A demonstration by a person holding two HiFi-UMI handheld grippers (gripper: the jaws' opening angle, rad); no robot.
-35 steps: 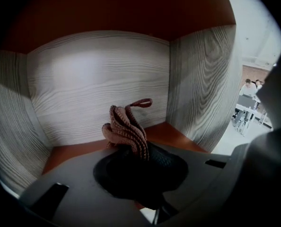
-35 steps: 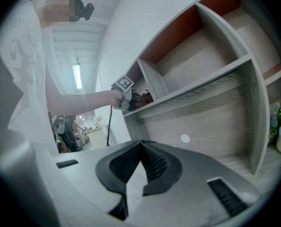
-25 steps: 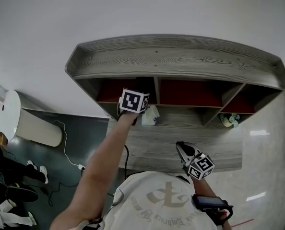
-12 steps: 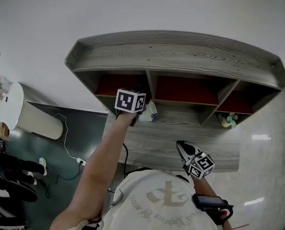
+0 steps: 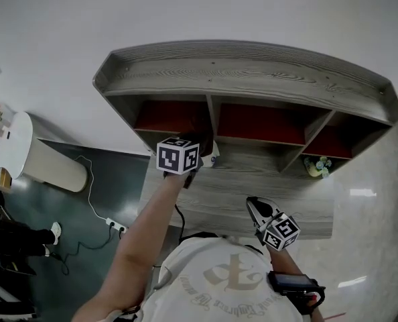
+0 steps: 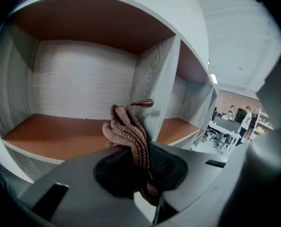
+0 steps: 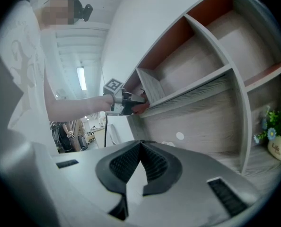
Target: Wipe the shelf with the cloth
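Observation:
A grey wood-grain shelf unit (image 5: 252, 79) has several compartments with red-brown floors. My left gripper (image 5: 199, 147) is at the front edge of the left compartment (image 6: 60, 136), beside the divider (image 6: 152, 103). It is shut on a bunched brown knitted cloth (image 6: 129, 131), which sticks up between the jaws. The right gripper view shows this gripper (image 7: 130, 103) and the cloth (image 7: 140, 109) at the shelf's edge. My right gripper (image 5: 255, 208) hangs lower, near the person's chest, over the desk surface. Its jaws (image 7: 141, 161) are shut with nothing between them.
A small pot of flowers (image 5: 317, 167) stands in the lower right nook (image 7: 278, 136). A white object (image 5: 215, 154) sits just right of the left gripper. On the floor at left are a white cylinder (image 5: 31, 156) and a cable with a power strip (image 5: 112, 225). People stand far off (image 6: 244, 119).
My left gripper with the cloth has drawn down and a little left, toward the front edge of the left compartment. The right gripper has stayed still.

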